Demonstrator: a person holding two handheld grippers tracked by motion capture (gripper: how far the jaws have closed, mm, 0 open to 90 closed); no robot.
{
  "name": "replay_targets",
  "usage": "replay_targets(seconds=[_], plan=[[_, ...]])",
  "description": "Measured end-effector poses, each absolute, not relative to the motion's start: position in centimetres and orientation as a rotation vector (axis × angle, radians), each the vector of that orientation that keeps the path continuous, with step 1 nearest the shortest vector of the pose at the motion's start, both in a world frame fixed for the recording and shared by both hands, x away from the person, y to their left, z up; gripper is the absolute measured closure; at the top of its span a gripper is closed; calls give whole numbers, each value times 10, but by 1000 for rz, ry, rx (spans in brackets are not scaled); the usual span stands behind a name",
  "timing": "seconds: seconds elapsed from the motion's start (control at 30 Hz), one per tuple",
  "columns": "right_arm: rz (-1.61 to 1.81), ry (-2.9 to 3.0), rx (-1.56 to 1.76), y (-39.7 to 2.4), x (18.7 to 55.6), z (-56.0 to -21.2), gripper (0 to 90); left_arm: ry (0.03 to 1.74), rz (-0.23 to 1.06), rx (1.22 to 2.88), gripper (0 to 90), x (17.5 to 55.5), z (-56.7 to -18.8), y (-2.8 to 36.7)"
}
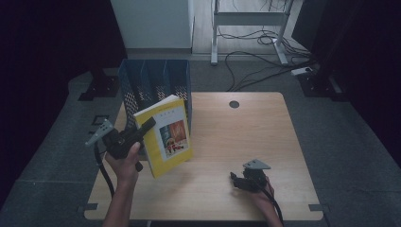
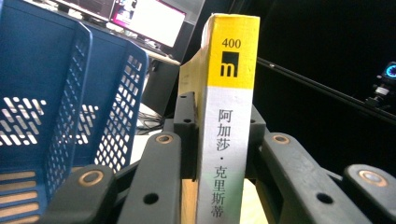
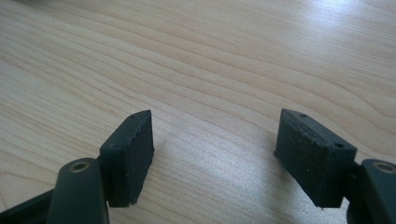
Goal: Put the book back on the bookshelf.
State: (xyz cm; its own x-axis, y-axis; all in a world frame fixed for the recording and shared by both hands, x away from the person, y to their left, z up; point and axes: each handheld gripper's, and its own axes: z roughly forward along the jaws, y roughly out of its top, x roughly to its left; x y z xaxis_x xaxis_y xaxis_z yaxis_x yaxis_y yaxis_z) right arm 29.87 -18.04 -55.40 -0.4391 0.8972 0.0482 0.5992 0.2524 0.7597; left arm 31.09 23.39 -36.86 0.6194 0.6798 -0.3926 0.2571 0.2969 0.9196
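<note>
The left gripper is clamped on the spine of a yellow book, held upright just before the blue file rack; next, probably slotting it in. The right gripper, jaws apart, idles over the table

The book stands tilted just in front of the file rack at the table's far left; right gripper rests near right.

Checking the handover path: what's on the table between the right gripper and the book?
Nothing: bare wooden table between the right gripper and the yellow book held by the left gripper, per the high view.
</note>
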Motion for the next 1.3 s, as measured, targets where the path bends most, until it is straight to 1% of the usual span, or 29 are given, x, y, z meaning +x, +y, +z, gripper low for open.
replay_targets(seconds=[0.53,0.93,1.3], plan=[[1038,2129,1375,-181,299,-554,273,967,388,1258,753,328,-363,242],[1031,2131,1373,-181,299,-554,273,965,386,1239,753,333,-351,245],[1033,2130,1374,-181,299,-554,273,969,414,1233,753,339,-342,244]])
